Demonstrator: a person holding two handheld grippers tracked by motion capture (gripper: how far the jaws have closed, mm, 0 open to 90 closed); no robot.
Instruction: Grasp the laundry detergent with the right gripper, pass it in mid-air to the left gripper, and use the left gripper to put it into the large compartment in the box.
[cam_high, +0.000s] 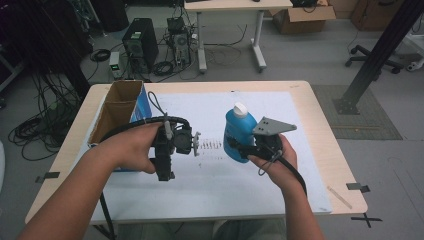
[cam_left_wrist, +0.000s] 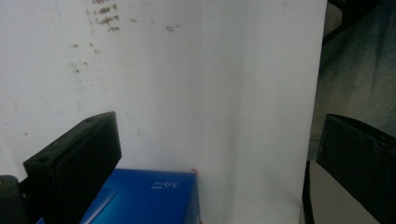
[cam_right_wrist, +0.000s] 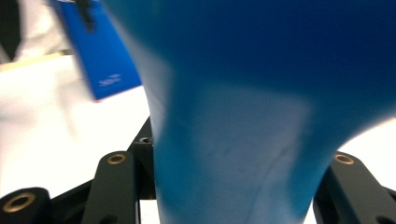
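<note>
Blue bottle (cam_high: 239, 136) upright, white cap up, clamped by right hand-held gripper (cam_high: 248, 148), left hand-held gripper (cam_high: 165, 167) wide open

Open mat (cam_high: 210, 175) right of box (cam_high: 120, 107)

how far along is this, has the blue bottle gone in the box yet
Not yet. Done: the right gripper is shut on the blue bottle, which sits between its jaws in the right gripper view. In hand: the bottle is upright, white cap on, over the white mat. The left gripper is open and holds nothing. Left: the cardboard box stands open at the table's left, apart from the bottle.
</note>
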